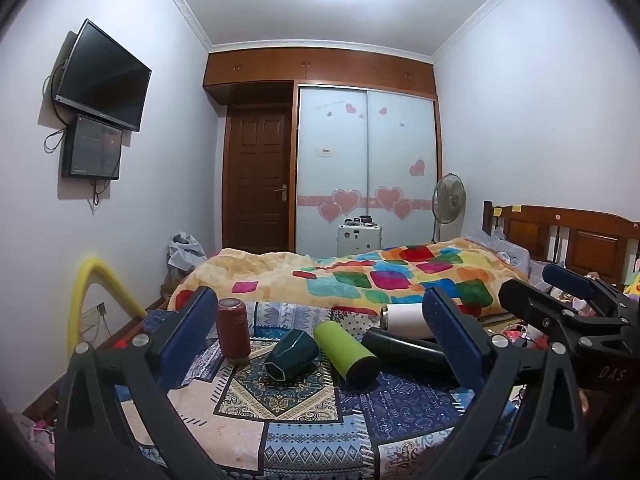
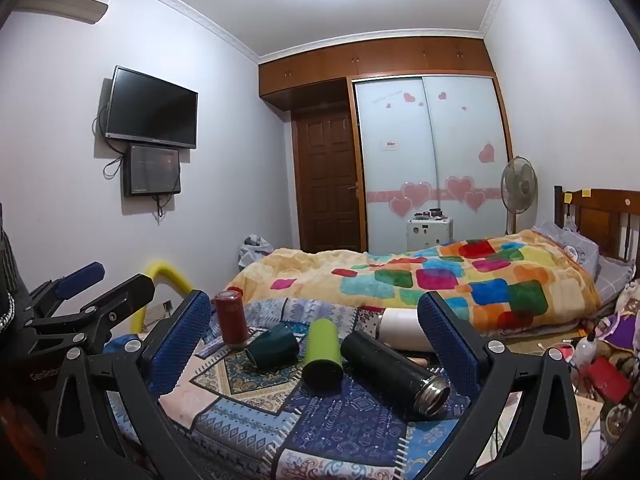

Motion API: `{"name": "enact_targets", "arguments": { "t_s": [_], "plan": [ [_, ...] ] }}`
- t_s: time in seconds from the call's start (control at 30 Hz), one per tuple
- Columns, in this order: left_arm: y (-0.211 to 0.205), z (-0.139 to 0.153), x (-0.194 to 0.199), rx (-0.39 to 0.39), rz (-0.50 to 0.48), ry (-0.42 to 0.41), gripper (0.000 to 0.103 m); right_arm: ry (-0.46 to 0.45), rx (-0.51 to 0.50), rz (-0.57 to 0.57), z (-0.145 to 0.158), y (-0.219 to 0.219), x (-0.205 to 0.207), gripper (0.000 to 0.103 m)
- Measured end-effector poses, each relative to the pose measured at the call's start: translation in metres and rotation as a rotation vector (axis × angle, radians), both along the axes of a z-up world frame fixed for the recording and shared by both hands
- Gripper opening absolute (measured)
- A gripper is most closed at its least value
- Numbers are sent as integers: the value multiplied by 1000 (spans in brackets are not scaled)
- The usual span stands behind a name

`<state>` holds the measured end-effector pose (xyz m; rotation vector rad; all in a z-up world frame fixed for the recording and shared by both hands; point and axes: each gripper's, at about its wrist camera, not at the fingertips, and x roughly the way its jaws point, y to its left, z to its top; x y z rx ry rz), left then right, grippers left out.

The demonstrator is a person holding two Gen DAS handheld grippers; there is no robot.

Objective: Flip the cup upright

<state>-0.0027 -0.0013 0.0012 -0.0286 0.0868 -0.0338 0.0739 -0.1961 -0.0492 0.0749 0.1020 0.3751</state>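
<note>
- Step in hand appears to be the approach: left claw and right claw both hang spread, holding nothing.
- The dark green cup lies tipped on the patterned surface, between the upright red bottle and the lime bottle.
- Next, one claw would likely need to pinch its wall and rotate it upright.

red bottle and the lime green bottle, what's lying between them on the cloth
The dark green cup, tipped on its side, lies between the upright red bottle and the lime green bottle; both wrist views show it.

Green cup on its side (between spread tongs), patterned cloth
</note>
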Motion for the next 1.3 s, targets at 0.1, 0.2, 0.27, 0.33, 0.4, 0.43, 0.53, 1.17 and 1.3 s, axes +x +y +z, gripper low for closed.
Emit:
{"name": "enact_targets", "arguments": {
  "t_s": [0.1, 0.2, 0.27, 0.33, 0.4, 0.43, 0.53, 1.17, 1.3],
  "plan": [
    [0, -1, 1, 2, -2, 0, 103, -1, 7, 1, 1, -3, -1, 103],
    [-2, -2, 0, 4, -5, -1, 103, 0, 11, -3, 1, -2, -1, 103],
    [-2, -2, 0, 5, -4, -2, 103, -3, 9, -4, 1, -2, -2, 103],
    [-2, -1, 0, 4, -7, -1, 103, -4, 9, -5, 1, -2, -2, 103],
    [-3, -1, 0, 5, -6, -2, 103, -4, 10, -5, 1, -2, -2, 103],
    [-3, -1, 0, 5, -6, -1, 103, -4, 10, -4, 1, -3, -2, 103],
    [-3, -2, 0, 6, -6, -4, 103, -4, 11, -3, 2, -2, -3, 103],
    [-3, -1, -1, 3, -9, -1, 103, -2, 12, 4, 1, 3, -3, 103],
    [-4, -1, 0, 3, -11, 0, 103, -1, 13, 5, 1, 3, -3, 103]
  ]
}}
